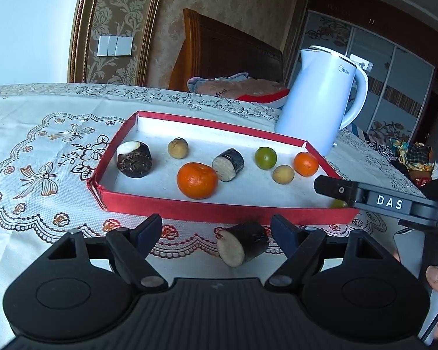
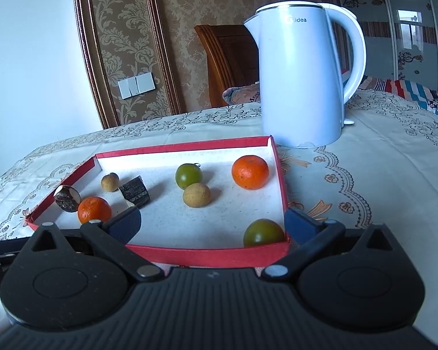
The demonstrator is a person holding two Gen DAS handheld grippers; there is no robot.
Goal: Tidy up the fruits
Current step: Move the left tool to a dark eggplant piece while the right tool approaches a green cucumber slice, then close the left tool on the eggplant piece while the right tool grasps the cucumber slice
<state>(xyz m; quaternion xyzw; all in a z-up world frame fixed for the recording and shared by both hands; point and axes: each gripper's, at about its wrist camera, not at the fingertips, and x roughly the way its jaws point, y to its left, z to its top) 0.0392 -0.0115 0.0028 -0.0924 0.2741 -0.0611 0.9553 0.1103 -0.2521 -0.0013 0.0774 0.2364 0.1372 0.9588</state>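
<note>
Left tongs (image 1: 216, 230) wide open — sugarcane piece (image 1: 242, 246) between; untouched.

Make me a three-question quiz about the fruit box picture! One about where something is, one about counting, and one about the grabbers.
1. Where is the dark cut piece nearest the left gripper?
A. inside the red box
B. on the tablecloth in front of the red box
C. on top of the kettle

2. How many oranges are in the red box?
A. one
B. two
C. four

3. How is the right gripper?
A. open and holding nothing
B. shut on an orange
C. shut on the kettle

Answers: 1 B, it lies outside the box's near wall, between the open fingers. 2 B, a big orange and a smaller one. 3 A, its fingers stand wide apart.
</note>
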